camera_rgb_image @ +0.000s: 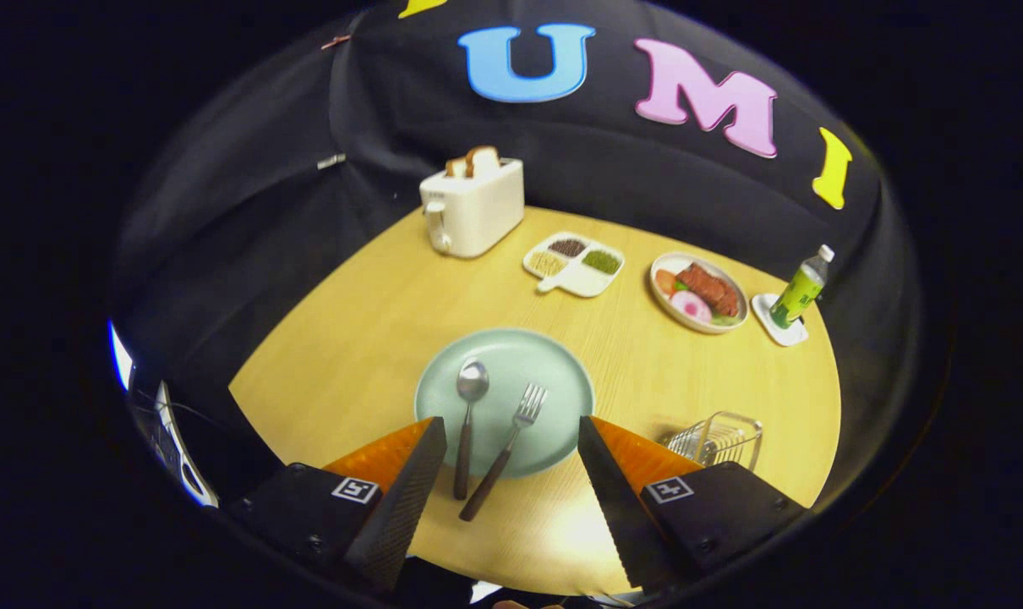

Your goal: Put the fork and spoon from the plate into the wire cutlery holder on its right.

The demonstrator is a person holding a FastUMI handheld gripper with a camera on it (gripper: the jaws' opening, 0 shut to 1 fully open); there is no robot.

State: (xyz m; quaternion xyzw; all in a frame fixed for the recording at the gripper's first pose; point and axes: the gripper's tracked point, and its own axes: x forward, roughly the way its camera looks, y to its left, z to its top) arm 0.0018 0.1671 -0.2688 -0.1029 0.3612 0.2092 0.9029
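A pale green plate (545, 359) lies on the round wooden table. On it rest a spoon (467, 413) on the left and a fork (511, 444) on the right, both with dark handles that stick out over the plate's near rim. My gripper (511, 427) hovers above them, open, with both pieces of cutlery showing between its fingers and nothing held. The wire cutlery holder (719, 440) stands to the right of the plate, just beyond my right finger, which partly hides it.
Beyond the plate stand a white toaster (473, 207) with bread in it, a divided white dish (575, 264) of grains, a plate of food (699, 292), and a green bottle (803, 289) on a white coaster. Black cloth walls surround the table.
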